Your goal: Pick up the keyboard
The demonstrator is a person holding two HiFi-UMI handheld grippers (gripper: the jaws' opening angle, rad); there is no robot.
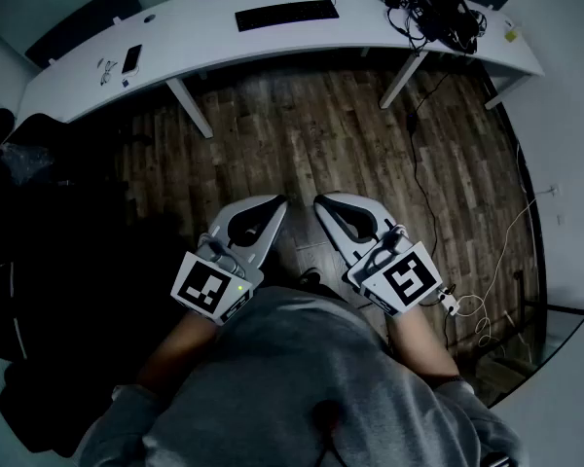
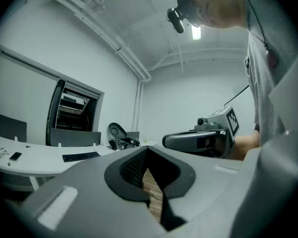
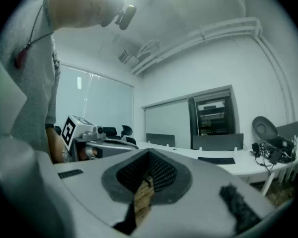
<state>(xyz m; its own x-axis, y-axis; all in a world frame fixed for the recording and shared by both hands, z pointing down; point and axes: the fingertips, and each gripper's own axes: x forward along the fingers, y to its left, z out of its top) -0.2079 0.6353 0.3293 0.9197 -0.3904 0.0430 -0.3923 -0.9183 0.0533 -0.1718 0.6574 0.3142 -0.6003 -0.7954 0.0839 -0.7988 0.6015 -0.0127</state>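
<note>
A black keyboard [image 1: 286, 15] lies flat on the long curved white desk [image 1: 204, 37] at the far side of the room. It also shows small and distant in the left gripper view, keyboard [image 2: 81, 156], and in the right gripper view, keyboard [image 3: 216, 160]. My left gripper [image 1: 280, 205] and right gripper [image 1: 320, 203] hover side by side, level, over the wooden floor, well short of the desk. Both are shut, with nothing between their jaws.
A phone [image 1: 131, 58] and small items lie on the desk's left part. A tangle of black cables and gear [image 1: 436, 8] sits at its right end. White desk legs [image 1: 190, 107] stand below. A dark office chair [image 1: 39, 251] is at my left. Cables [image 1: 487, 305] trail on the floor at right.
</note>
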